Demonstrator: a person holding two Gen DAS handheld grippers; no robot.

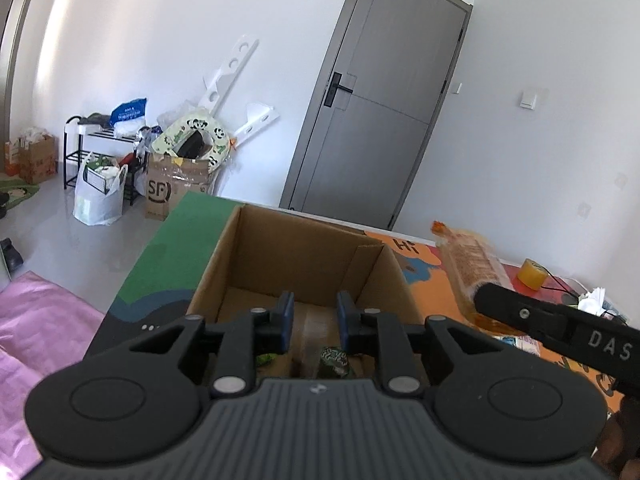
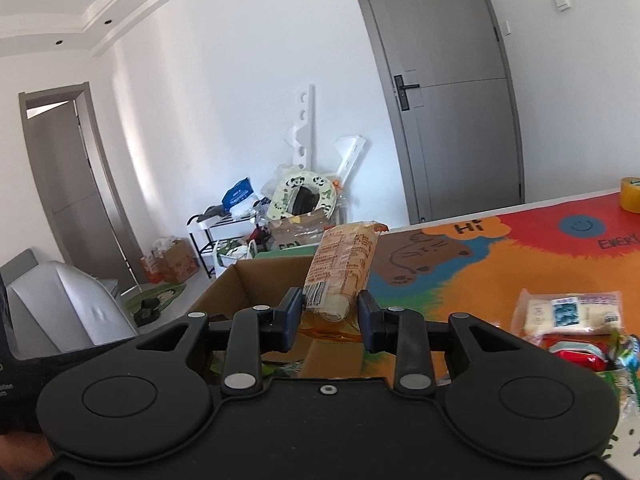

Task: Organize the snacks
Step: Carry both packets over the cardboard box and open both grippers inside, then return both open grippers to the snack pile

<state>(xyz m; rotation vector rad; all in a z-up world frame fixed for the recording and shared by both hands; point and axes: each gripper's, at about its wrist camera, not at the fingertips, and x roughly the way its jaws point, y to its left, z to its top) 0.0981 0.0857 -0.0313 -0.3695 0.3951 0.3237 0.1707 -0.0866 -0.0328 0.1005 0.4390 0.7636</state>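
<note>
Snack pack: cracker sleeve (image 2: 340,264), mid-frame in the right wrist view, raised above the table (image 2: 520,264) just right of the cardboard box (image 1: 296,256).
Handling: probably light, with crinkly slippery film and brittle contents; best taken across its width near one end.
Right gripper (image 2: 330,316): jaws pinching the sleeve's lower end.
Left gripper (image 1: 313,320): jaws spread, empty, above the open box.

Item one: cracker sleeve (image 2: 342,268), orange-clear wrapper, barcode end toward me, lifted and tilted beside my cardboard box (image 1: 304,256). Box: open-topped, green-wrapped snacks (image 1: 334,356) on its floor. Loose packets (image 2: 572,314) lie on the mat.
</note>
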